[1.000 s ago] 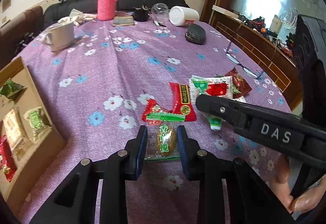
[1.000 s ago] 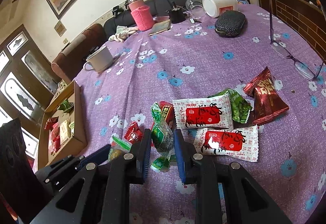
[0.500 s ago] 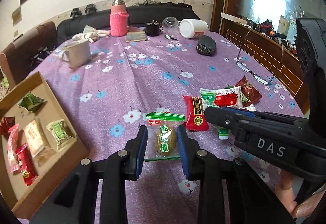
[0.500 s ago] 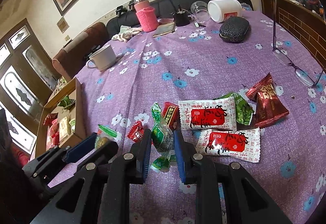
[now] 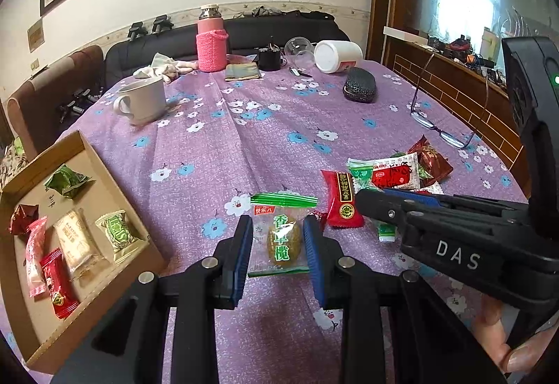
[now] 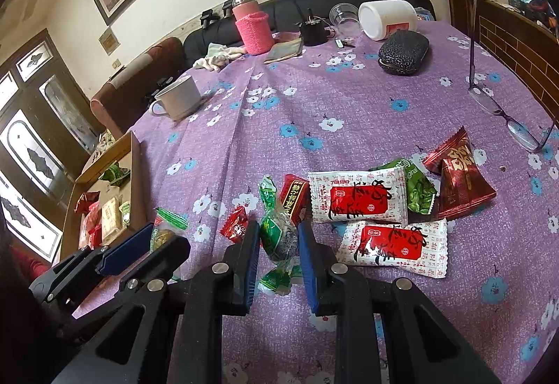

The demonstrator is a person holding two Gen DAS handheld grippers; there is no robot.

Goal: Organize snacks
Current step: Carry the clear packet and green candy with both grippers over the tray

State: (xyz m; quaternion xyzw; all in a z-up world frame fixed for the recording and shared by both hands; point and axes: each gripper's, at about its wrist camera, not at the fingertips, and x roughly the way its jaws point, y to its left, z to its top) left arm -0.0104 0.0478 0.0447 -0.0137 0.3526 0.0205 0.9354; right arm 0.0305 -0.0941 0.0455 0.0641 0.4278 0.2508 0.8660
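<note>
Left wrist view: the left tool [image 5: 277, 244] pinches a clear olive packet [image 5: 279, 237] between its blue pads at lower centre, lifted off the purple surface [image 5: 244, 139].
Step in hand: carrying, as I judge it; the packet is gripped but not yet over the cardboard box [image 5: 104, 275] at the lower left of the frame.
Box contents: a green pyramid packet [image 5: 66, 180] at the far end, a dark red one [image 5: 22, 214], a pink candy [image 5: 35, 251], a red candy [image 5: 56, 282], a beige bar [image 5: 77, 246] and a pale green packet [image 5: 117, 232]; bare floor shows near the front wall.
Next move: probably a swing to the left and a release over that bare patch, clear of the box wall.
Right wrist view: the right tool [image 6: 279, 246] is pressed together on a green twist-wrapped candy [image 6: 277, 233] at lower centre, just beside the snack pile.
Pile remaining: two white-and-red bars [image 6: 360, 198], a green pea packet [image 6: 419, 188], a maroon packet [image 6: 461, 181] and small red candies [image 6: 293, 195], all to the right of centre.
Box in this view: at left edge, well apart from the pile; the right tool's candy needs a longer carry across.
</note>
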